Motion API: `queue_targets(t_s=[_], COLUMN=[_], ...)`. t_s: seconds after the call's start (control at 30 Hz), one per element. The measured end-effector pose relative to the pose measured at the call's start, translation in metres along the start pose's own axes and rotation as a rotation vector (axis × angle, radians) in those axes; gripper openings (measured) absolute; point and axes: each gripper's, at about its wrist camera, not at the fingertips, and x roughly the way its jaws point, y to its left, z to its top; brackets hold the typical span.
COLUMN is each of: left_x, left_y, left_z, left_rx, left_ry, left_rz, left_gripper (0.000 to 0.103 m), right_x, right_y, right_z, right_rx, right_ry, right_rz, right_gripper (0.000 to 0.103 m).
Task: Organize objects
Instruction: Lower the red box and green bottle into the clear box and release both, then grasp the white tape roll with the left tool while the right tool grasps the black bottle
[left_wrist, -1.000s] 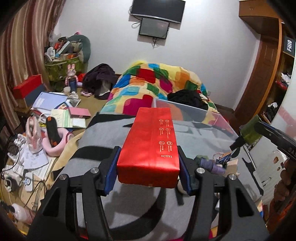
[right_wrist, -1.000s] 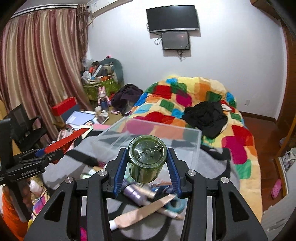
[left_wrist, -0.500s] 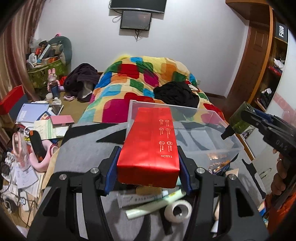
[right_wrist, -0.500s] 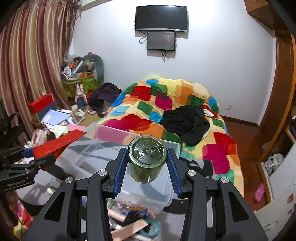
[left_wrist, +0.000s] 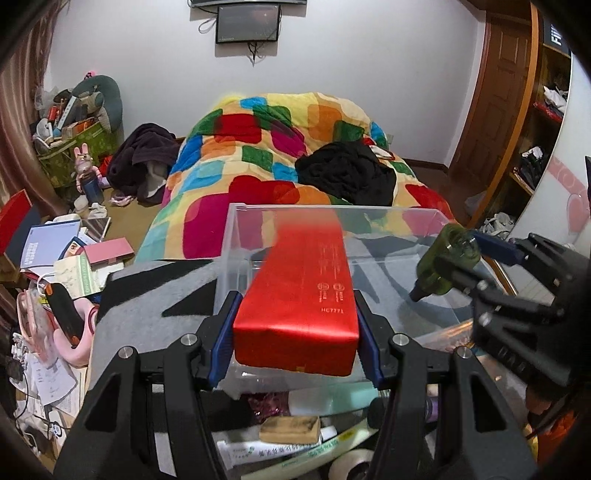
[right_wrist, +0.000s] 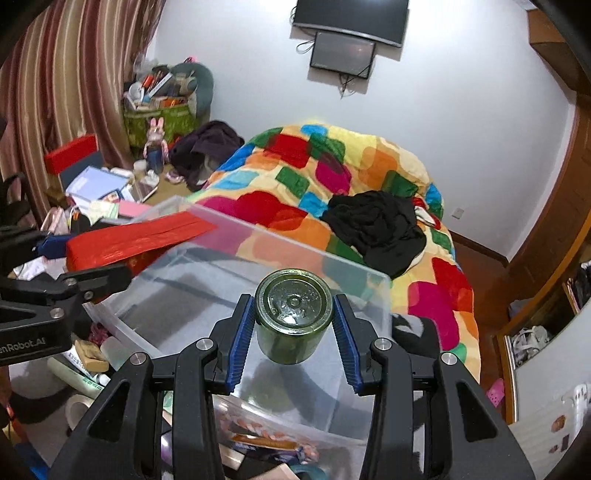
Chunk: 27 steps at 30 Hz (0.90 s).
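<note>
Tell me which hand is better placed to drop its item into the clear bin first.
Probably right: its green jar hangs over the clear bin interior, while the left gripper's red box only reaches in over the rim.

left gripper (left_wrist: 295, 325) clamped, right gripper (right_wrist: 294, 325) clamped

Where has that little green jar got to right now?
The green jar is clamped in the right gripper, held above the open clear plastic bin. In the left wrist view it shows at far right, beside the red box.
</note>
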Motion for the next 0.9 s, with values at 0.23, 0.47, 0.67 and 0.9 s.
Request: queue_targets(t_s=[0.23, 0.47, 0.67, 0.9], left_x=[0.004, -0.012, -0.037, -0.061], left_y=[-0.003, 0.002, 0.001, -0.004], left_z=[0.001, -0.006, -0.014, -0.033], left_rx=[0.005, -0.012, -0.005, 0.013], left_ry=[0.013, 0.005, -0.036, -0.063], left_rz=[-0.018, -0.035, -0.027, -0.018], left_gripper=[0.057, 0.064, 0.075, 0.082], right_x=[0.011, -0.003, -0.027, -0.054], right_y=[0.012, 0.013, 0.004, -0.008], right_z=[-0.002, -0.01, -0.017, -0.033], right_rx=[0.001, -0.003, 0.033, 0.096], right_ry=[0.044, 0.028, 0.002, -0.007], right_rz=[0.084, 0.129, 0.132, 0.123], right_gripper=[0.041, 0.059, 0.071, 0.076])
